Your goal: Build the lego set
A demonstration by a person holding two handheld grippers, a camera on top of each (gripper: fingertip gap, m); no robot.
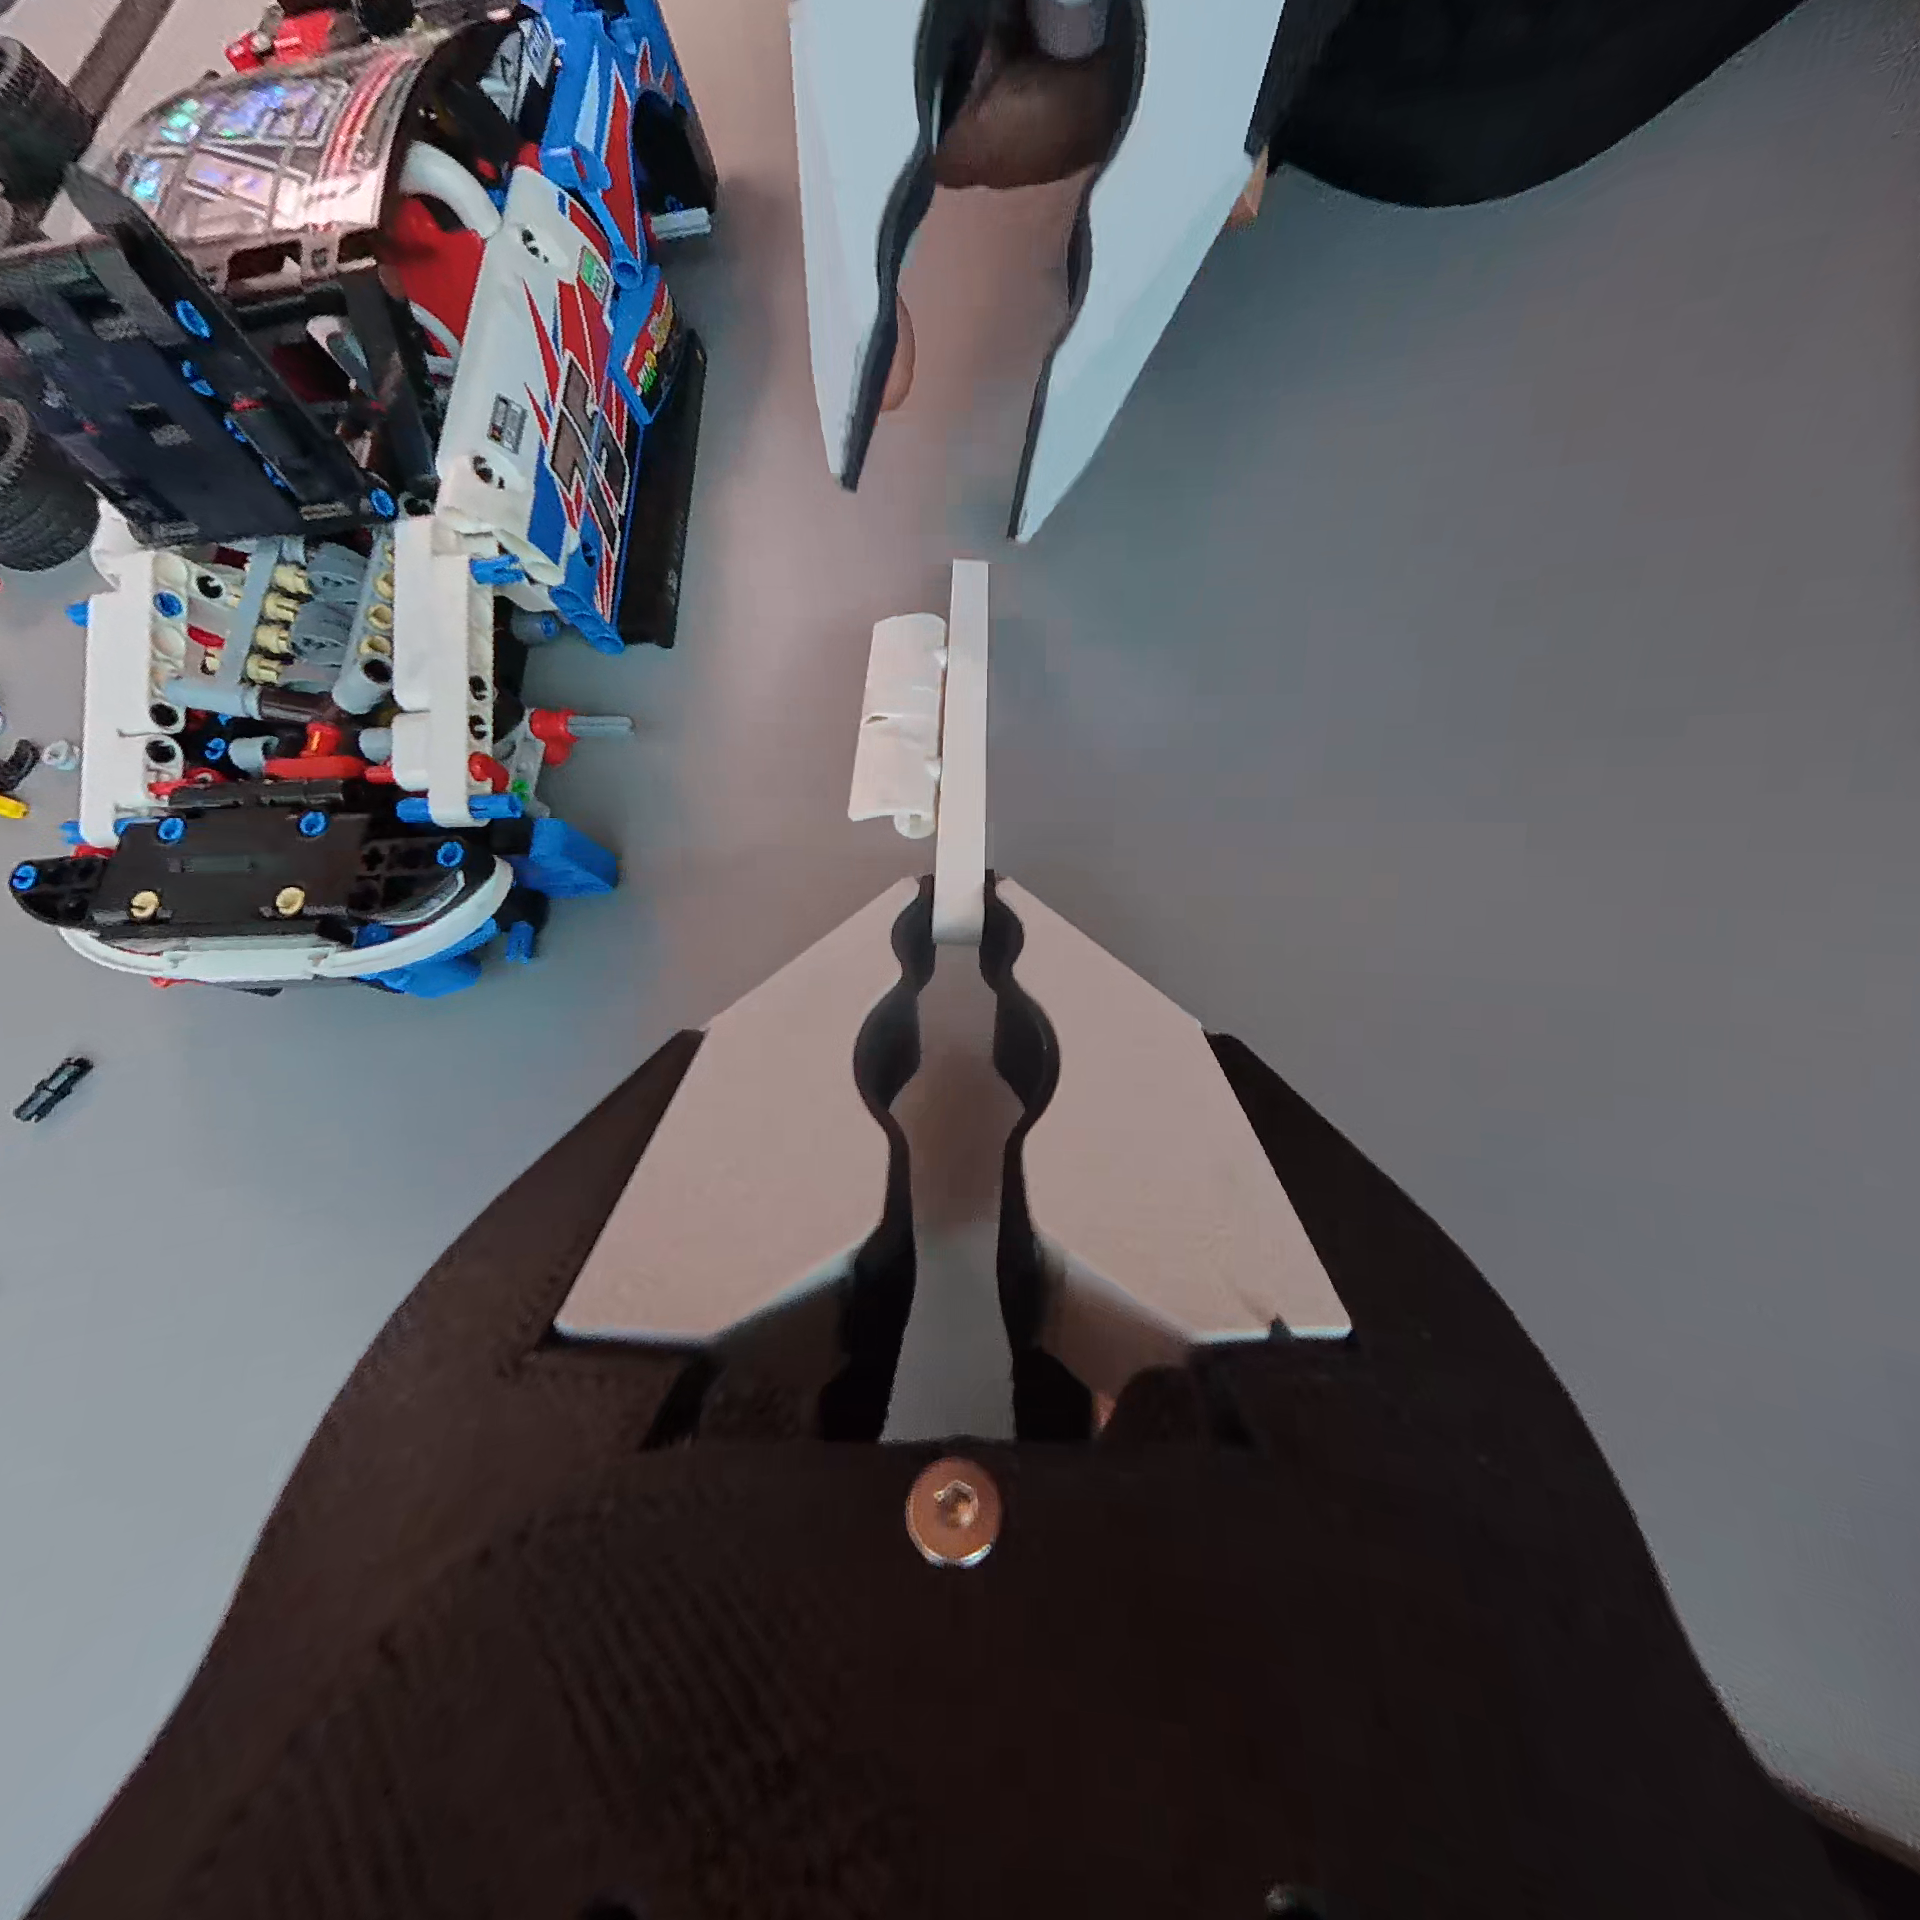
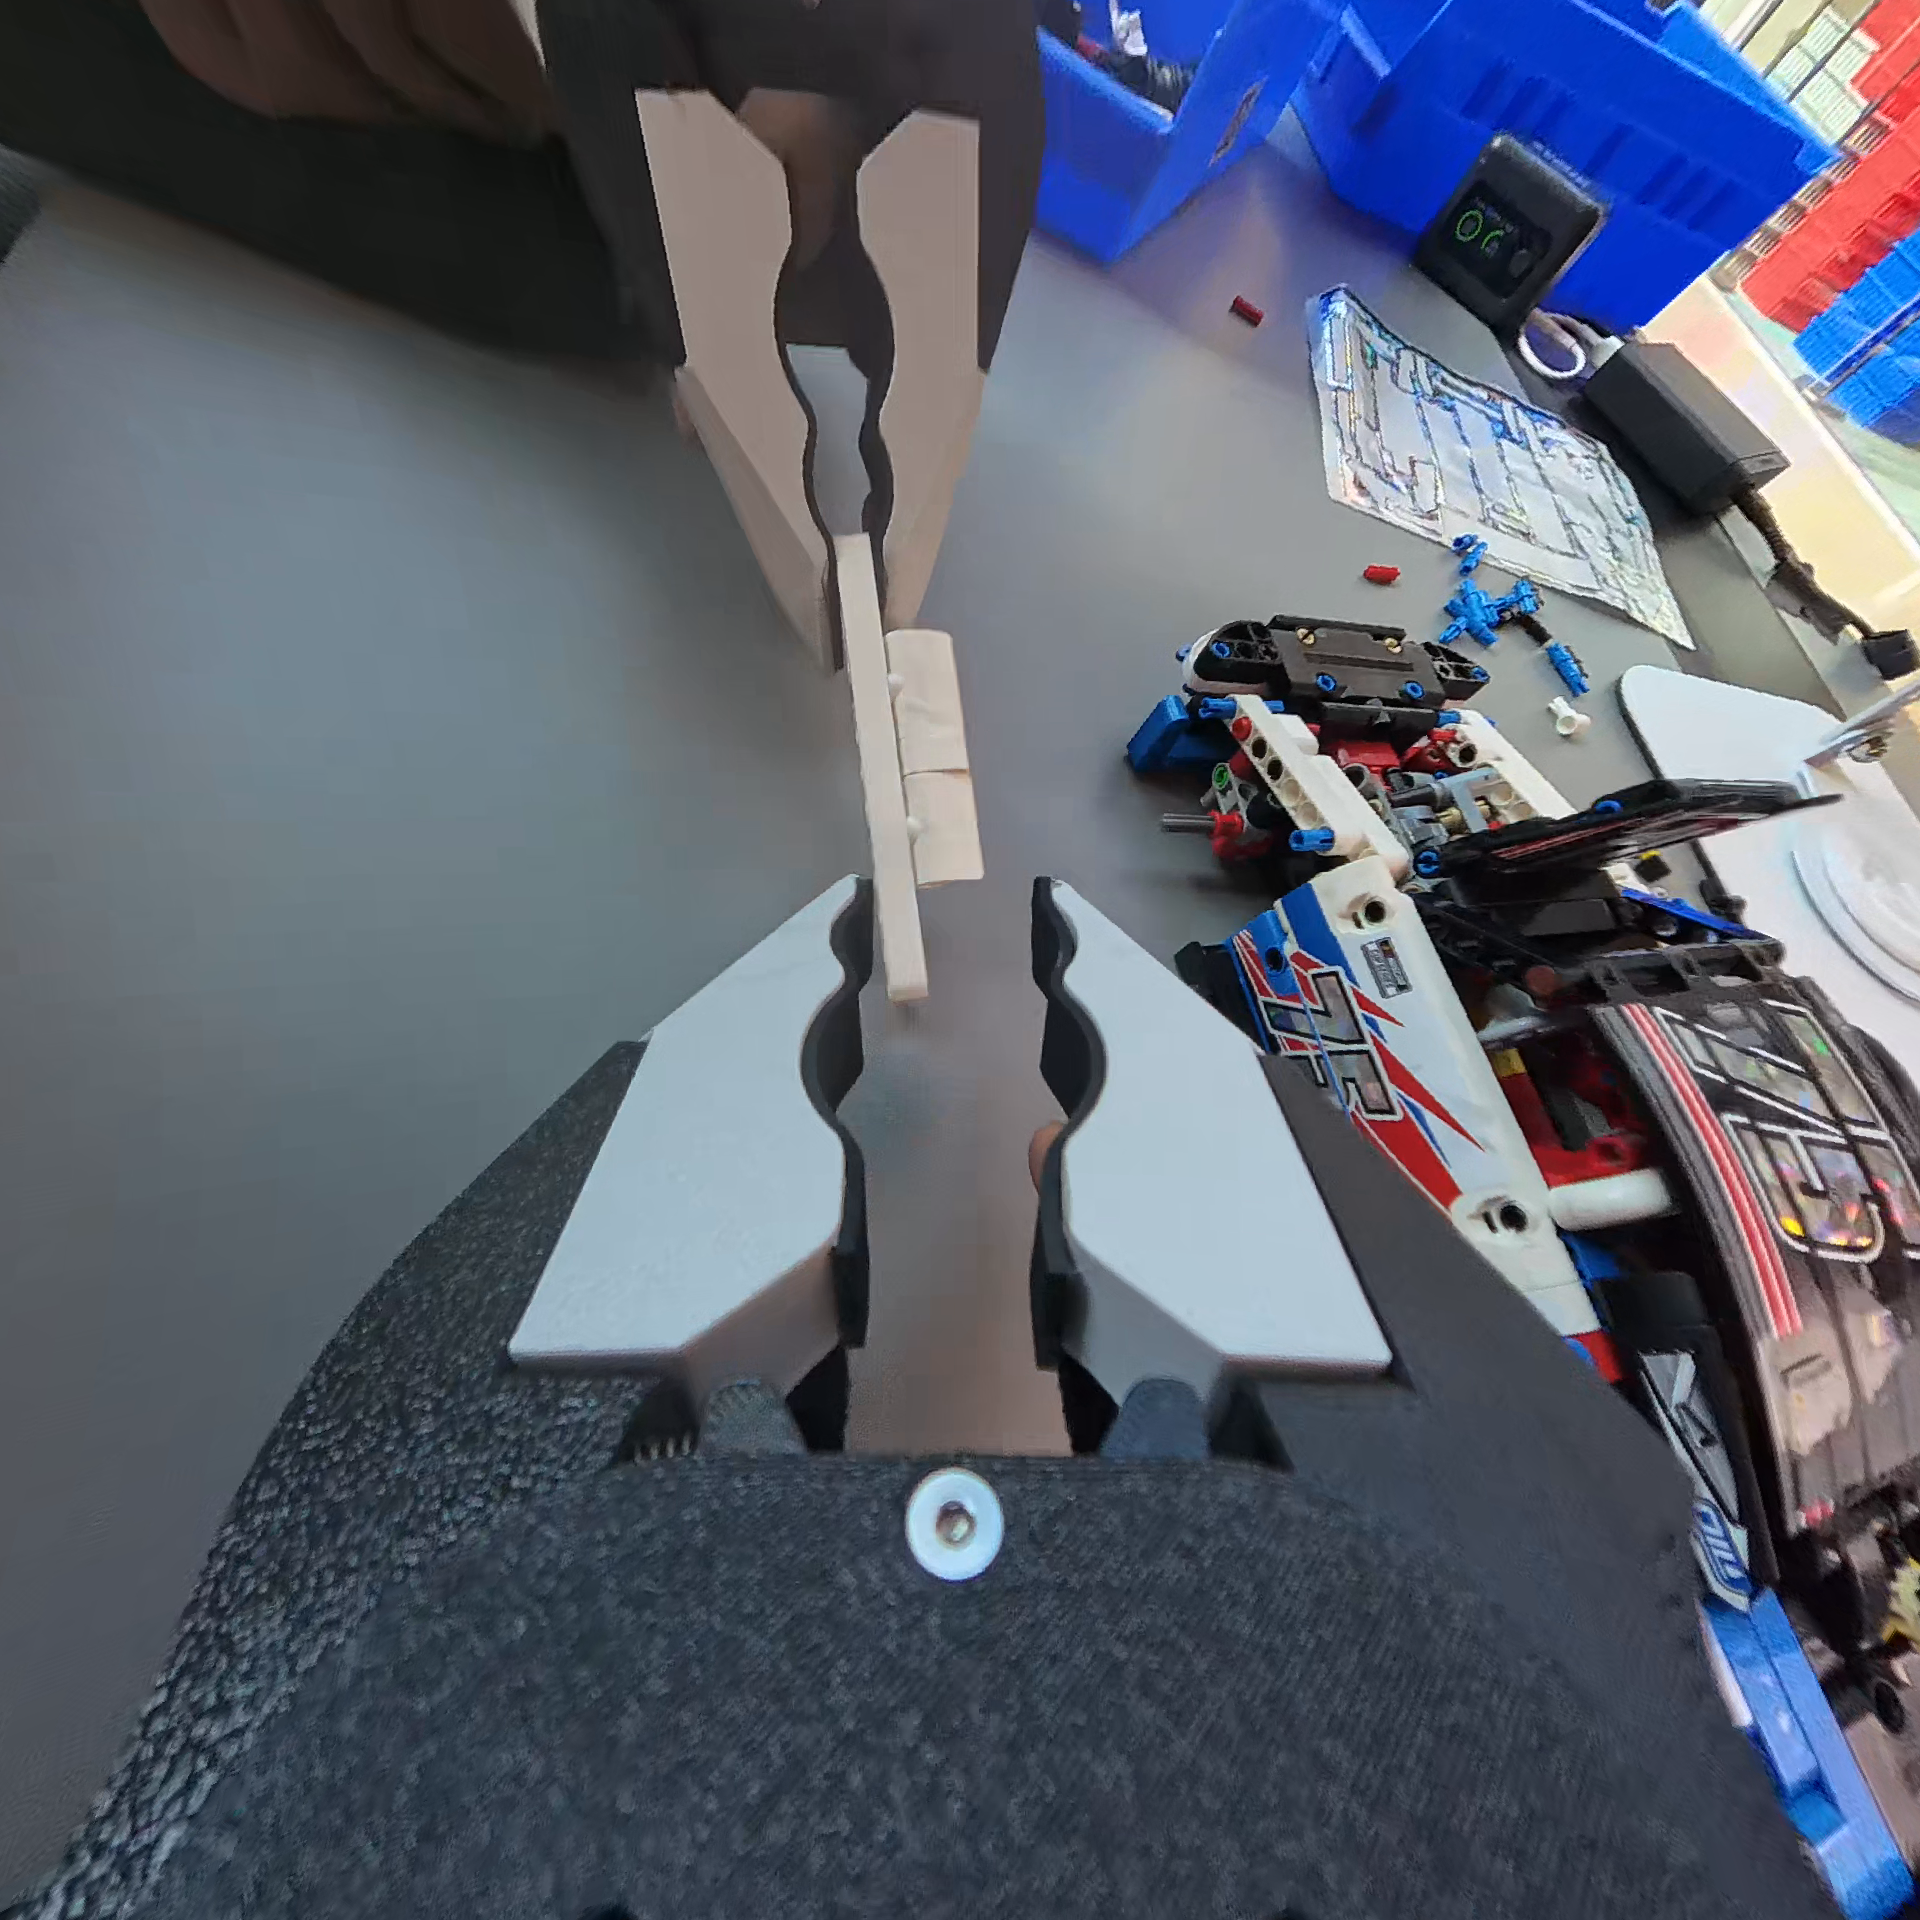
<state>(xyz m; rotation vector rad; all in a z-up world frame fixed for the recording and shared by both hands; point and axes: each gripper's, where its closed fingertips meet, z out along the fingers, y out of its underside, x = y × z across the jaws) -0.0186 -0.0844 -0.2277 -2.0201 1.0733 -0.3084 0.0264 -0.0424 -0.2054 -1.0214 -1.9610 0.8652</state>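
Note:
My left gripper (image 1: 958, 885) is shut on one end of a long white lego panel (image 1: 966, 727), held on edge above the grey table. A shorter white piece (image 1: 899, 717) is fixed to the panel's side. My right gripper (image 2: 945, 894) is open and faces the left one. The panel's free end (image 2: 902, 935) sits in the gap, close to its left finger and unclamped. The right gripper also shows in the left wrist view (image 1: 935, 509), and the left gripper in the right wrist view (image 2: 857, 530). The part-built blue, white and red lego car (image 1: 416, 520) (image 2: 1455, 987) lies beside them.
A printed sheet (image 2: 1475, 457), loose blue pins (image 2: 1496, 613) and small red parts lie beyond the car. Blue bins (image 2: 1455, 104), a black device with a screen (image 2: 1507, 218) and a black power brick (image 2: 1673, 416) stand at the table's far side. A black pin (image 1: 52, 1086) lies near the car. Tip to tip, the grippers are about 7 centimeters apart. The black pin (image 1: 52, 1086) is about 20 centimeters from my left fingertips.

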